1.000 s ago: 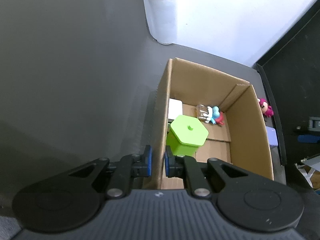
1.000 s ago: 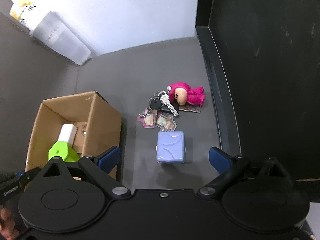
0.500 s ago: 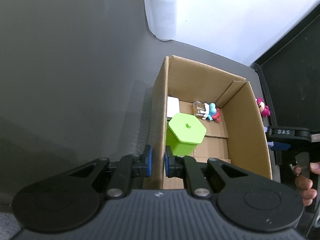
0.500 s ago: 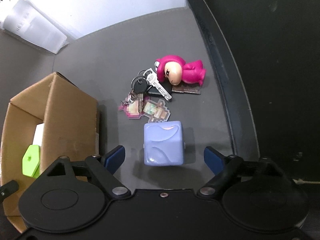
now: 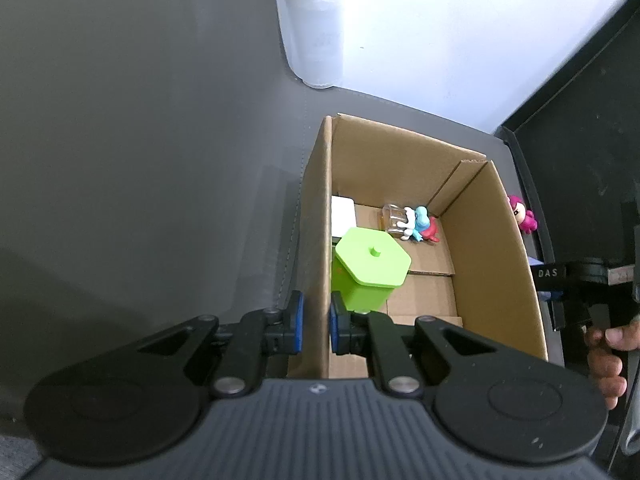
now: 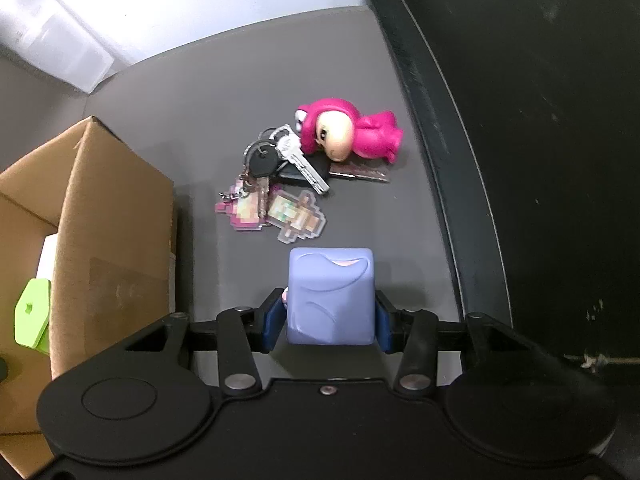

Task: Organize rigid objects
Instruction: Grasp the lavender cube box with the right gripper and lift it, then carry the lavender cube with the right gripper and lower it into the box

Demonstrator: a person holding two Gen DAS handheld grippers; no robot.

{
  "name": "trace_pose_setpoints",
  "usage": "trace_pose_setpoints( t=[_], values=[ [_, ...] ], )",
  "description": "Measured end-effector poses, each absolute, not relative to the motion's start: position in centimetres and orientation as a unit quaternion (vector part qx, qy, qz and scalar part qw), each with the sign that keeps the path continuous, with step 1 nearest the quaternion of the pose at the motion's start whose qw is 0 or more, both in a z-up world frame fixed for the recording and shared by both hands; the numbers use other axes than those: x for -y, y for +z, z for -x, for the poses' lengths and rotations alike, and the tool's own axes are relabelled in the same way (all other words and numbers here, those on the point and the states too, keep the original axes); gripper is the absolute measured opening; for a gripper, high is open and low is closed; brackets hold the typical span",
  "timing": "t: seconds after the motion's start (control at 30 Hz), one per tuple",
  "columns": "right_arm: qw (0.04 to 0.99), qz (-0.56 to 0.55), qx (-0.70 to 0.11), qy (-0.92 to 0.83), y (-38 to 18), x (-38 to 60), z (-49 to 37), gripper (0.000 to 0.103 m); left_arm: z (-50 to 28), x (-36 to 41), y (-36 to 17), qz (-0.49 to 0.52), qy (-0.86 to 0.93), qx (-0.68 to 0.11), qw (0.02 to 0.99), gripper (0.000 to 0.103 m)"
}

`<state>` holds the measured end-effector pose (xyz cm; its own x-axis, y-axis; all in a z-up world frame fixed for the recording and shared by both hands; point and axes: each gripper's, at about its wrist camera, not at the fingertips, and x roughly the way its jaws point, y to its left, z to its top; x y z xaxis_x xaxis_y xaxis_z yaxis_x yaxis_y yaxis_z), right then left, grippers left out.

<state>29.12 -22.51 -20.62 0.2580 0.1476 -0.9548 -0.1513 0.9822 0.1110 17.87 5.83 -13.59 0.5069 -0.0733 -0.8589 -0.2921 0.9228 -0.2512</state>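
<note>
The lavender cube is sitting squarely on the grey table just right of the cardboard box, no long axis to speak of, its swirled face pointing up, and the right gripper is pinching it on both sides. Beyond it the key bunch and pink figurine are lying flat. The left gripper is clamping the cardboard box's near wall, the green lidded container standing inside.

In the right wrist view, a cube sits at lower centre between the gripper's fingers. Keys lie above it, a figurine upper right of them, a cardboard box at left.
</note>
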Motion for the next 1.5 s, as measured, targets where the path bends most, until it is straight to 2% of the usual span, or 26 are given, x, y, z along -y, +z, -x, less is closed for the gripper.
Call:
trace_pose_setpoints(
  t=[0.57,1.5],
  values=[
    [0.809,-0.015,-0.580,0.093,-16.1,24.7,-27.6,0.044,-17.7,-5.8,-13.3,0.184,0.065,-0.486,0.852,0.012],
    [0.836,-0.018,-0.528,0.148,-9.0,21.7,-26.4,0.044,-17.2,-6.1,-13.4,0.192,0.068,-0.476,0.856,0.012]
  ],
)
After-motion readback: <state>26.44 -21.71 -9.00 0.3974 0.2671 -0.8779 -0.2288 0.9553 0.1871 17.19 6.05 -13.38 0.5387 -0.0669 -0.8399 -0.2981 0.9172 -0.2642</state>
